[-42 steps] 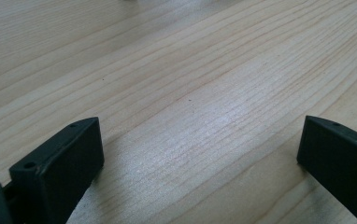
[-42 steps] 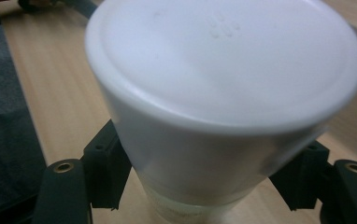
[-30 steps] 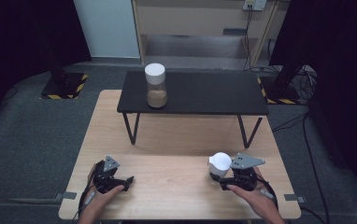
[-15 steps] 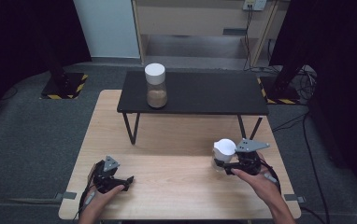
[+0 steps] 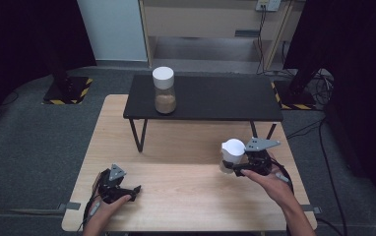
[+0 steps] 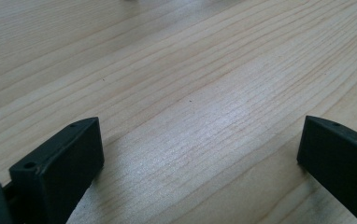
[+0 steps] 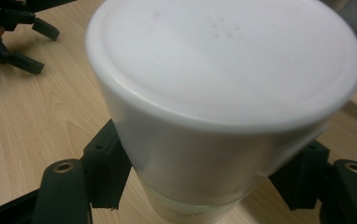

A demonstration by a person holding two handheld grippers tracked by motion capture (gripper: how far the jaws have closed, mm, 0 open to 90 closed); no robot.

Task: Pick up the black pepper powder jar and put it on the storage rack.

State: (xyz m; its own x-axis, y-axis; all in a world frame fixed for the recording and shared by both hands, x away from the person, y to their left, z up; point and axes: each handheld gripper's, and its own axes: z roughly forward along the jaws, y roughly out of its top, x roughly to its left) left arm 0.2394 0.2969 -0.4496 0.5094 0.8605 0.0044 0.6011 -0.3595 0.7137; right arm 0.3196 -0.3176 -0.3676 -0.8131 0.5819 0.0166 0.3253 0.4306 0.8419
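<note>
Two grippers we note: the right gripper [image 5: 231,166] clamps a white-lidded jar [image 5: 232,153] at near right. The left gripper [image 5: 127,191] rests near left on the wooden table [image 5: 186,187], jaws wide, nothing between.

My two black grabbers

My left gripper [image 5: 127,191] and right gripper [image 5: 231,167] are black, each with a grey three-cornered plate on top. The chunky jaws have small round screw holes. Dark cables trail back. My forearms are bare.

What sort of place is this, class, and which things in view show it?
Probably a lab set up for recording: a wooden table between dark curtains, hazard-striped stand bases, and loose cables on grey carpet.
</note>
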